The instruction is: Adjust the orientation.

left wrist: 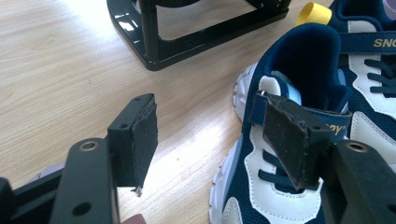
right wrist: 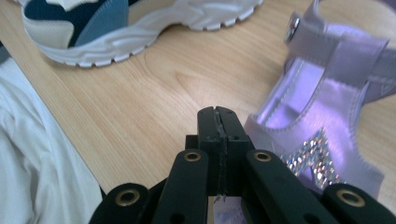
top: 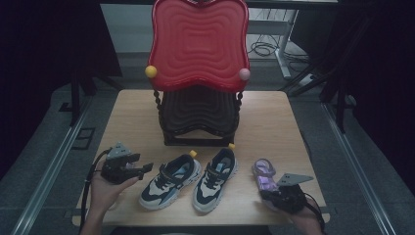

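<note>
Listing, near edge of pale wooden table [top: 274, 117]: lilac satin sandal with rhinestone trim [right wrist: 322, 116], near right, long axis running near-to-far. Right gripper [right wrist: 218, 122] at its near end, jaws pressed flat together; possibly pinching a thin edge of the sandal, contact hidden beneath the jaws. Left gripper [left wrist: 210, 140] near left, jaws spread wide, nothing between, just left of navy-and-white laced sneaker [left wrist: 299, 140]. Second matching sneaker [top: 215, 178] centre. Red moulded plastic rack [top: 198, 44] far centre. Right hand nearer the sandal; left well apart.
</note>
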`<state>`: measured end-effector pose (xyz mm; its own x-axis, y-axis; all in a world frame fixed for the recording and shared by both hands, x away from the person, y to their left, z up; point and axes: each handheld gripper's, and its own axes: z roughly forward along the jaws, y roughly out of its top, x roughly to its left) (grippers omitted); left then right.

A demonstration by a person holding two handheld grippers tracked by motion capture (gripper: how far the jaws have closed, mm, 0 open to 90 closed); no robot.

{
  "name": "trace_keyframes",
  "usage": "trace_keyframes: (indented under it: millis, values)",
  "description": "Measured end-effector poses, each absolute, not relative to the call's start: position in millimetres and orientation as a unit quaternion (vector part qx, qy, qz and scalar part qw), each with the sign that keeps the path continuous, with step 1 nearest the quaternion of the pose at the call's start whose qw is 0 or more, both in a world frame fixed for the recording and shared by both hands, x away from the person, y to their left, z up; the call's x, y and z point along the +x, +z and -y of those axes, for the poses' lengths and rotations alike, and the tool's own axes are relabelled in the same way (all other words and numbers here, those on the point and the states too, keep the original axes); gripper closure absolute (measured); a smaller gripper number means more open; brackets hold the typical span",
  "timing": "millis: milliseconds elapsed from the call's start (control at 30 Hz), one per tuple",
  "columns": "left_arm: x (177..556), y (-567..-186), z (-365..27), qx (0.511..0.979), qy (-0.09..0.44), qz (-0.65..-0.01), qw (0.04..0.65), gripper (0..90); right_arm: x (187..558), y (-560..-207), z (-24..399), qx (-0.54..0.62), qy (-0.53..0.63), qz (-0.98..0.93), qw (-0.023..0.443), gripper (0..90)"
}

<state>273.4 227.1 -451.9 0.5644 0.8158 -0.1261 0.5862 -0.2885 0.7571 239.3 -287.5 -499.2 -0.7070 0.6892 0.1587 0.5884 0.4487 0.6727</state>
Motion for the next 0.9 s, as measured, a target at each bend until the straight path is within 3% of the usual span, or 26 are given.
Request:
trace_keyframes:
  millis: [467,900]
  values:
    - [271.9,-453.3,-228.2,0.786,0.145,-0.45,0.399,34.6,230.9,-503.8,286.1,0.375,0.334,-0.862,0.061,89.5]
    - [269.2,-453.1,-233.8,0.781,0.143,-0.455,0.403,34.5,233.9,-500.1,307.6,0.395,0.308,-0.861,0.085,89.6]
